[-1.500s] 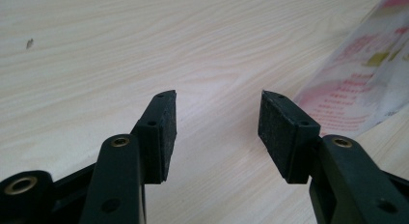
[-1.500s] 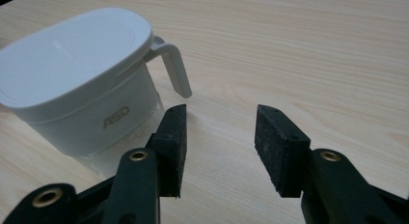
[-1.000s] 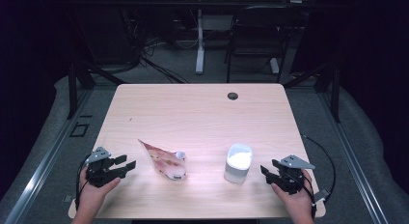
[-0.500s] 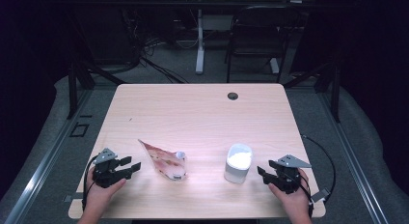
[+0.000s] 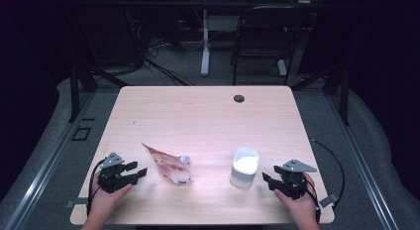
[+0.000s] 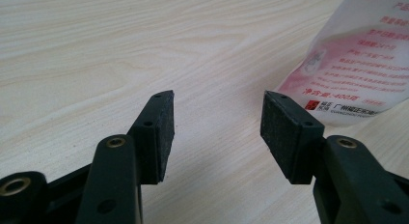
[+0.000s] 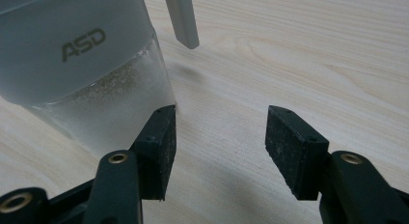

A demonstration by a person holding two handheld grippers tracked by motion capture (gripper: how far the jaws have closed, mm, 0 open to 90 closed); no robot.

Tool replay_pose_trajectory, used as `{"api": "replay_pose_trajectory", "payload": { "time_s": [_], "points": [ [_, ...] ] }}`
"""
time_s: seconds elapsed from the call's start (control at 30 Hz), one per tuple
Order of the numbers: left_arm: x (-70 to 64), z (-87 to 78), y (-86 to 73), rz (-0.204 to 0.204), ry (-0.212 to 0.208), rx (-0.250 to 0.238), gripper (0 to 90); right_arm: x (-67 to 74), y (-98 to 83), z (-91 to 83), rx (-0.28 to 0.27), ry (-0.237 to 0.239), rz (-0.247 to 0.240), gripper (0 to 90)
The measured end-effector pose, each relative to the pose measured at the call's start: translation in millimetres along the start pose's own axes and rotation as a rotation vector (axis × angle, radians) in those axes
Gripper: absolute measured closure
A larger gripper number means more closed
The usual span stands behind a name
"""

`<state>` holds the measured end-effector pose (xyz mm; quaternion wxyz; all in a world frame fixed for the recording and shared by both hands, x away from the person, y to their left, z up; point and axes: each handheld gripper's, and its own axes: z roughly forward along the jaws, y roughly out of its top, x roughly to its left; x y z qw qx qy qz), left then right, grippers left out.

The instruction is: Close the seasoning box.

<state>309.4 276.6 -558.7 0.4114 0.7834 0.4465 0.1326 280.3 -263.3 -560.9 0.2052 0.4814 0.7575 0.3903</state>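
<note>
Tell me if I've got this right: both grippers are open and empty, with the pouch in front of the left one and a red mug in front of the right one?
Nearly. The left gripper and right gripper are open and empty, and the pouch lies by the left one. By the right one, though, stands a frosted white container, not a red mug, as the high view shows.

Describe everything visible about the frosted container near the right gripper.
The frosted container stands upright on the wooden table, toward the front right. It looks like translucent plastic, with rounded corners and grey "ASD" lettering on its upper band. White granules or powder fill it, clinging to the lower wall in the right gripper view. Its top looks open, showing the white contents. The right gripper sits just beside it, open, not gripping it. Whether a jaw touches its wall is unclear.
</note>
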Motion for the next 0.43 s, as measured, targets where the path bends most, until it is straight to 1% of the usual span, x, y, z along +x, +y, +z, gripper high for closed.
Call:
{"api": "replay_pose_trajectory", "payload": {
  "time_s": [0.3, 0.33, 0.43],
  "points": [
    [1.3, -1.1, 0.3, 0.001, 0.008, 0.007, 45.4, -0.5, 0.0, -1.4, -0.005, 0.009, -0.002, 44.2],
    [1.5, -0.8, 0.1, -0.003, 0.012, -0.002, 45.0, -0.3, 0.0, -1.6, -0.004, 0.006, -0.004, 44.1],
    [2.4, -0.7, 0.6, -0.009, 0.016, -0.004, 43.6, -0.4, -0.4, -2.4, -0.005, 0.004, -0.004, 44.1]
  ]
}}
